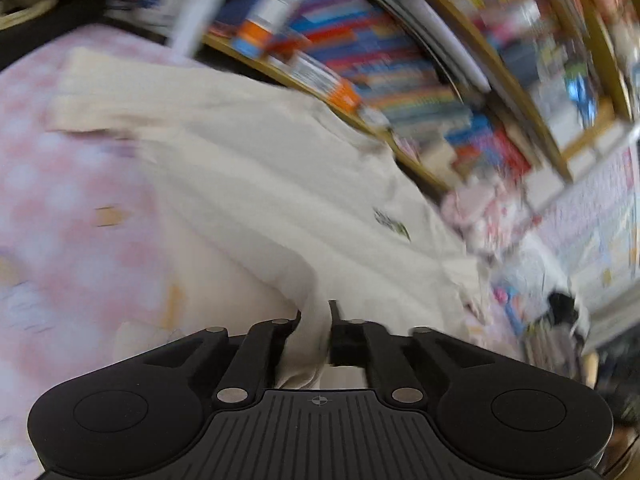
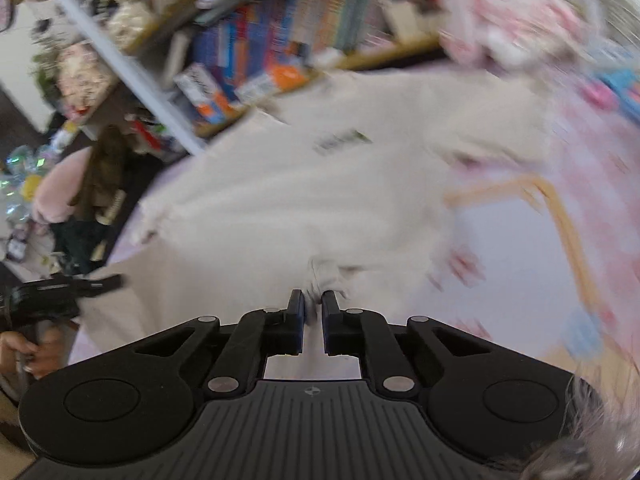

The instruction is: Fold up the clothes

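Note:
A cream sweatshirt (image 1: 280, 168) with a small dark logo (image 1: 390, 224) lies spread over a pink patterned blanket (image 1: 60, 200). My left gripper (image 1: 316, 312) is shut on a thick fold of its cloth, which runs up between the fingers. In the right wrist view the same sweatshirt (image 2: 280, 200) lies ahead, logo (image 2: 340, 142) towards the shelf. My right gripper (image 2: 313, 296) stands with its jaws narrow, pinching the bunched near edge of the cloth. The left gripper (image 2: 80, 286) shows at that view's left edge, held by a hand (image 2: 24, 352). Both views are blurred.
A wooden bookshelf (image 1: 400, 60) packed with colourful books runs along the far side of the blanket (image 2: 520, 260). Pink and white bedding (image 1: 480, 208) is heaped beside it. Cluttered bags and dark items (image 2: 88, 200) stand at the left.

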A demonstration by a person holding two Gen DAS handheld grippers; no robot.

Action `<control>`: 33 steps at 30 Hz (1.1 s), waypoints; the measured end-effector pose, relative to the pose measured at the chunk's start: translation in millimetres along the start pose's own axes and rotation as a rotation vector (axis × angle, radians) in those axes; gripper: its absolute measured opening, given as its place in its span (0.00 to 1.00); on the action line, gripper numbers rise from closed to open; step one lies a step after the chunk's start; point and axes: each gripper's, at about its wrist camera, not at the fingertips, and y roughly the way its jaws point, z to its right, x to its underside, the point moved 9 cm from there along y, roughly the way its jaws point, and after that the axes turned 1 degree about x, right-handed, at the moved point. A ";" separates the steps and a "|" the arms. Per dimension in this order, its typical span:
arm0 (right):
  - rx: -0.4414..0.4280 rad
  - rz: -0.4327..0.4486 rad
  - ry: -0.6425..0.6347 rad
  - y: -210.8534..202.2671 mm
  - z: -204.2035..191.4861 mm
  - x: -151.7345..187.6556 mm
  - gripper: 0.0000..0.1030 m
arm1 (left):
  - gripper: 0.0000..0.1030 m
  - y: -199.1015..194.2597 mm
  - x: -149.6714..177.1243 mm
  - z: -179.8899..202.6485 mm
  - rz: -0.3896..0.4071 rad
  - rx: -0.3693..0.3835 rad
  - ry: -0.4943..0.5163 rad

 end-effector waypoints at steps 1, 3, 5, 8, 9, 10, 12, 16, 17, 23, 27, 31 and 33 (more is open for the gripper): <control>-0.020 0.010 -0.013 6.7 -8.8 -9.1 0.14 | 0.36 -0.1 -2.5 4.0 0.005 -0.001 -0.003; -0.037 0.053 -0.016 8.1 -18.7 -24.6 0.31 | 0.55 -8.0 -7.2 6.2 0.035 0.013 -0.013; -0.028 0.099 -0.007 0.6 -15.4 -33.9 0.36 | 0.58 -20.7 -9.6 -2.1 0.069 0.019 -0.016; 0.053 0.098 0.014 -8.7 12.8 -26.0 0.36 | 0.58 -32.6 -1.2 -27.2 0.069 -0.052 -0.033; 0.094 0.084 0.027 -10.7 25.6 -19.1 0.36 | 0.58 -35.1 3.2 -34.2 0.062 -0.070 -0.034; 0.125 0.070 0.041 -11.8 36.2 -11.8 0.36 | 0.58 -37.4 7.7 -40.8 0.053 -0.086 -0.034; 0.168 0.035 0.066 -12.9 54.4 5.1 0.36 | 0.58 -42.7 17.9 -49.3 0.035 -0.112 -0.019; 0.187 -0.022 0.057 -8.3 53.4 34.5 0.42 | 0.58 -57.1 30.1 -56.6 0.019 -0.145 0.044; 0.185 -0.028 0.035 -6.4 48.0 39.4 0.46 | 0.58 -61.1 31.0 -58.0 0.014 -0.157 0.072; 0.294 -0.035 -0.177 2.6 42.3 44.3 0.50 | 0.58 -70.2 34.8 -70.2 -0.014 -0.261 0.222; 0.313 -0.055 -0.215 9.4 55.0 41.9 0.50 | 0.58 -61.5 30.7 -63.1 0.004 -0.261 0.269; 0.330 -0.091 -0.293 20.8 61.3 34.3 0.51 | 0.58 -42.1 23.9 -58.0 -0.013 -0.259 0.353; 0.328 -0.115 -0.365 26.4 59.7 31.2 0.54 | 0.58 -31.4 20.7 -59.4 -0.029 -0.263 0.382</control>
